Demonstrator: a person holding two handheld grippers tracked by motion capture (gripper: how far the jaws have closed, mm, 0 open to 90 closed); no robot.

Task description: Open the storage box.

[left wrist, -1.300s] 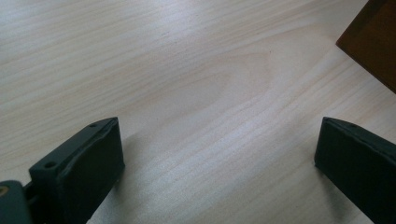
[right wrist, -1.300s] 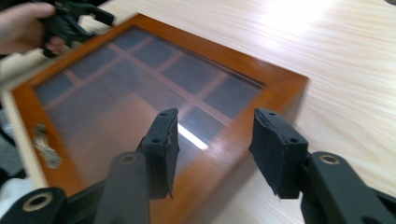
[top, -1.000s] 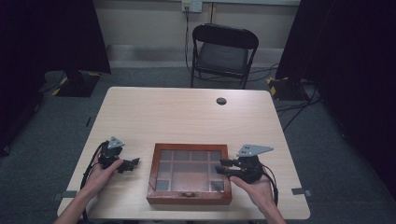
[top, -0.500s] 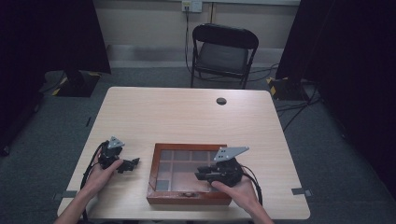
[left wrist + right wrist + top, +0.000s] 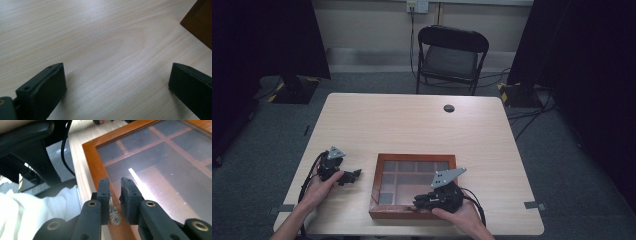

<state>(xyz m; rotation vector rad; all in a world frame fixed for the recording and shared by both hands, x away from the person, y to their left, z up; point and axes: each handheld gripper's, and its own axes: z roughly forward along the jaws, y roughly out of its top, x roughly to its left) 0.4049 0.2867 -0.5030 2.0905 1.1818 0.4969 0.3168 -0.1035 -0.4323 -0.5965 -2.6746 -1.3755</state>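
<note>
Jaws of the right gripper (image 5: 115,192) have just been closing and now stand nearly together over the near edge of the box (image 5: 377,187); a small silvery bit, perhaps the latch or clasp, sits low between them, though whether the pads press on it cannot be told. Left gripper (image 5: 351,175) rests on the tabletop (image 5: 412,125) just left of the box, jaws wide, bare wood between them in the left gripper view. Box lies flat at the near middle of the tabletop, a shallow wooden frame with a glass lid (image 5: 160,162) over dividers. Judgement: frame is stiff and likely fairly heavy for its size; the glass is smooth, slippery and breakable, so no grip or pressure belongs on the pane. Best hold is the wood rim or the front fitting; the lid probably lifts from that edge while the other gripper steadies the frame from the side.
</note>
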